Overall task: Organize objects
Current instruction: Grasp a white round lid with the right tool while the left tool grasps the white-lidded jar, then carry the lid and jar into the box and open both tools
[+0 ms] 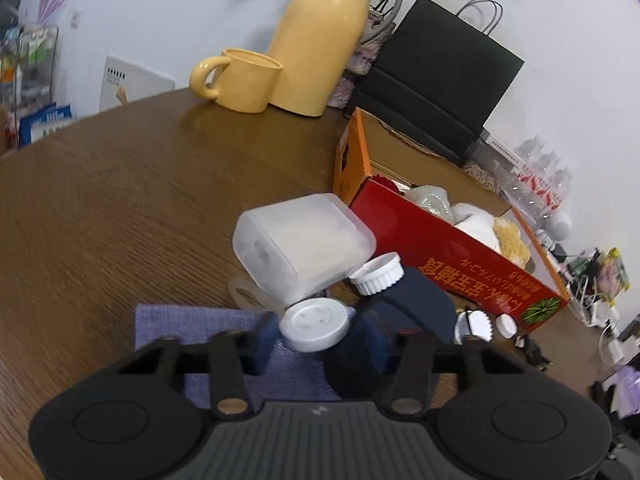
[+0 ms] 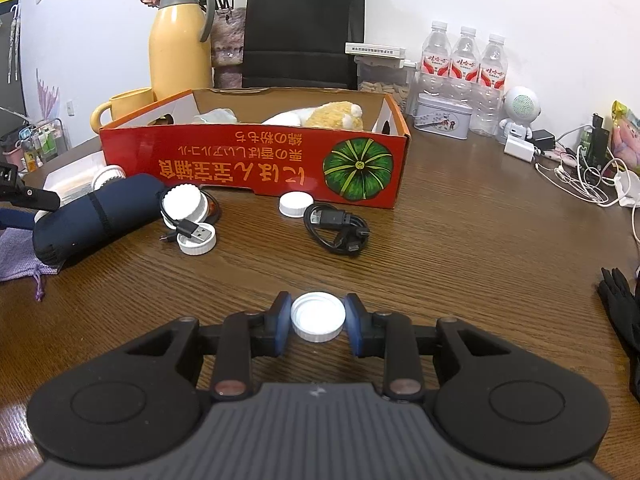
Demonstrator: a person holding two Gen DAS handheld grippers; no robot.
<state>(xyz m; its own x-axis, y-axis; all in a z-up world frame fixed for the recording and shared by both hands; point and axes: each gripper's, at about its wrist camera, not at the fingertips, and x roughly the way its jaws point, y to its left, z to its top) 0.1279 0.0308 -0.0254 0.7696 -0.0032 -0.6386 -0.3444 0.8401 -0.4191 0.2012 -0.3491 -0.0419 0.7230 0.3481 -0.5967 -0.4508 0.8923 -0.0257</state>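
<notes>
The right tool [image 2: 318, 322] is gripping a white ribbed plastic cap [image 2: 318, 317]; the left tool [image 1: 314, 330] is clamping a frosted plastic bottle's white lid [image 1: 313, 329]. Ahead of both, the red cardboard box [image 2: 256, 168] is holding little, while caps and cables are lying loose on the worktop [image 2: 460, 248], so the organizing looks barely begun.

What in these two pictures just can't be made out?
- Left wrist view: whether the left claw truly pinches the white cap; its pads are half hidden.
- Right wrist view: the red box front wall hides most of its contents.
- Right wrist view: the black glove is cut off by the edge.
</notes>
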